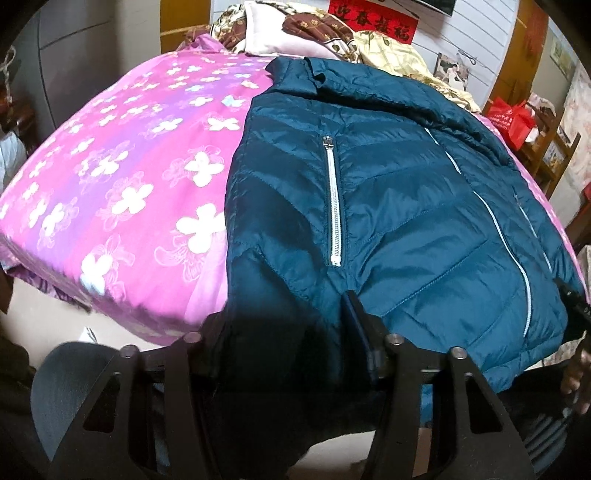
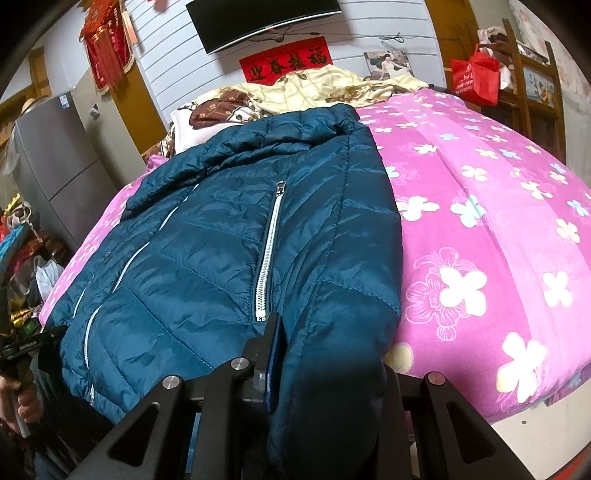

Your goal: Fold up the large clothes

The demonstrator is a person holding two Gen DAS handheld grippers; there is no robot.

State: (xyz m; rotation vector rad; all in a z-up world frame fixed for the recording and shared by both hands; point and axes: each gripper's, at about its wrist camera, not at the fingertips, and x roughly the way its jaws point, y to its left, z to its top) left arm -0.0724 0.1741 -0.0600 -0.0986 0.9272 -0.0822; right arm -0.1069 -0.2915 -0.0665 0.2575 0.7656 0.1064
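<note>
A dark teal quilted puffer jacket (image 1: 399,206) lies front up on a bed with a pink flowered cover (image 1: 122,177), collar toward the far end. It has white pocket zippers and a white front zipper. My left gripper (image 1: 284,332) is shut on the jacket's hem at its left bottom corner; dark fabric drapes between its fingers. In the right wrist view the jacket (image 2: 229,236) lies left of centre on the cover (image 2: 480,221). My right gripper (image 2: 325,354) is shut on the hem at the right bottom corner, with cloth hanging over one finger. The other gripper (image 2: 26,347) shows at the left edge.
Pillows and crumpled patterned bedding (image 2: 303,92) lie at the head of the bed. A grey fridge (image 2: 55,155) stands left. A wooden shelf with a red bag (image 2: 476,74) stands at the right. A screen (image 2: 266,18) hangs on the wall.
</note>
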